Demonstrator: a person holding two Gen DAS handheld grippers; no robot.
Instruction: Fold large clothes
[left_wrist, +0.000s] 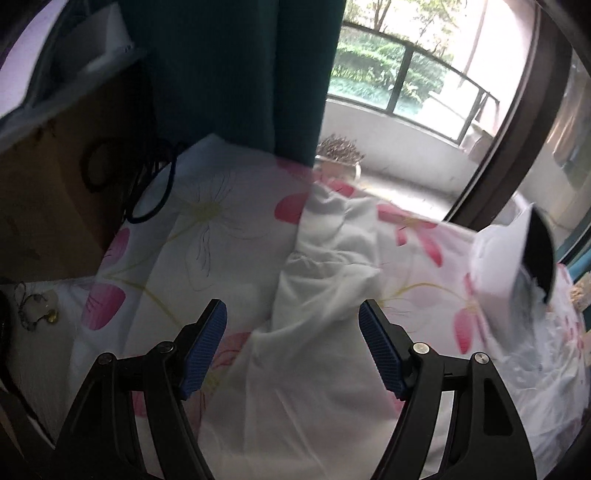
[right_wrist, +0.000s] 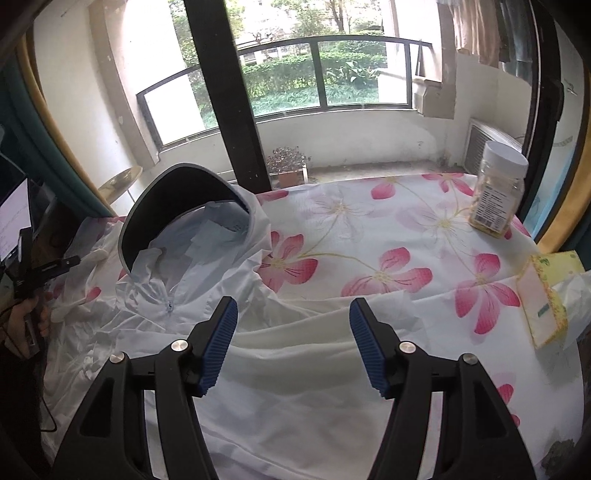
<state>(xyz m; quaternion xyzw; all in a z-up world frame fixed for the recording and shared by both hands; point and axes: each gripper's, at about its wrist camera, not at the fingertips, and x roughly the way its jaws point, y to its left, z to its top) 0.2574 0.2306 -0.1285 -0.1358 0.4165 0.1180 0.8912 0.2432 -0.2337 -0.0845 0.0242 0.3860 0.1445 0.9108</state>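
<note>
Left gripper (left_wrist: 291, 314) spread wide, nothing between pads, hovering over a rumpled fold of the white jacket (left_wrist: 325, 258). Right gripper (right_wrist: 293, 314) also apart, empty, above the jacket body. Jacket spread across the floral sheet (right_wrist: 388, 229); brimmed hood (right_wrist: 177, 218) at 10 o'clock, jar (right_wrist: 498, 188) at 2 o'clock

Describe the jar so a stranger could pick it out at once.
Start from the floral tablecloth with pink flowers. Go to its far right corner, by the dark door frame. The jar stands upright there: clear plastic, white screw lid, yellowish contents, printed label; the only tall container, unlike the flat yellow packet nearer you.
</note>
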